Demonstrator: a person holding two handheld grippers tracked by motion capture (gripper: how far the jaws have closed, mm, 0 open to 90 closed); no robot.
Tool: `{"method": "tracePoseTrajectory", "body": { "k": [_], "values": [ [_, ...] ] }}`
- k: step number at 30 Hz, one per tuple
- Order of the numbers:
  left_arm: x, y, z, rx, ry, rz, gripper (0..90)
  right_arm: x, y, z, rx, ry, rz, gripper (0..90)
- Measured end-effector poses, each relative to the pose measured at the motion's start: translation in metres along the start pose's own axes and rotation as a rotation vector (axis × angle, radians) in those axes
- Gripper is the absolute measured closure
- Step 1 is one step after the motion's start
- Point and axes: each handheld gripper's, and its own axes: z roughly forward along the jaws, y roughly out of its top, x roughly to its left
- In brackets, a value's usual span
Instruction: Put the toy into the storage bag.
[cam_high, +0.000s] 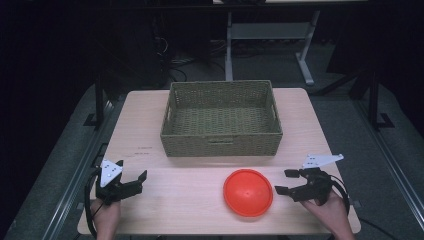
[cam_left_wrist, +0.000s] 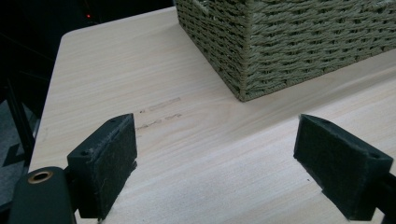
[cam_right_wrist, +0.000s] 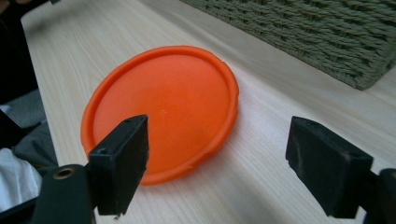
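Lying flat near the front edge of the pale wooden table (cam_high: 150, 125): a round orange plastic plate (cam_high: 248, 192), right of centre. Standing behind it, mid-table: a rectangular olive-green woven basket (cam_high: 221, 142), well apart from the plate. Hovering at the front left corner with jaws spread wide, gripping nothing: the left gripper (cam_high: 131, 181), pointing toward the basket's near corner. Hovering just beside the plate's right rim, jaws likewise gaping wide and holding nothing: the right gripper (cam_high: 285, 181).
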Motion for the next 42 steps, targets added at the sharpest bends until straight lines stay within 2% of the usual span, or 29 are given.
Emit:
{"method": "tracePoseTrajectory", "body": {
  "k": [4,7,11,14,22,26,33,42],
  "values": [
    [-0.001,0.000,0.002,0.010,0.001,0.007,12.8,0.001,0.006,0.008,0.022,-0.005,-0.013,21.8],
    [-0.002,0.000,0.002,0.006,0.003,0.014,12.8,-0.001,0.011,0.016,0.058,-0.001,0.004,21.8],
    [-0.002,0.000,0.003,0.016,0.001,0.014,12.8,-0.006,0.017,0.026,0.070,0.033,0.021,22.5],
    [-0.002,0.000,0.004,0.015,0.002,0.012,12.8,-0.007,0.022,0.035,0.117,0.032,0.027,22.9],
    [-0.003,0.000,0.004,0.017,0.000,0.021,12.8,-0.002,0.029,0.055,0.185,0.027,0.016,28.2],
    [-0.004,0.000,0.005,0.019,0.000,0.034,12.8,-0.001,0.028,0.056,0.199,0.011,0.019,30.8],
    [-0.005,0.001,0.004,0.022,0.007,0.043,12.8,-0.002,0.024,0.058,0.225,-0.017,0.034,41.8],
    [-0.005,0.001,0.005,0.021,0.006,0.044,12.8,-0.006,0.020,0.059,0.230,-0.019,0.058,50.6]
  ]
}}
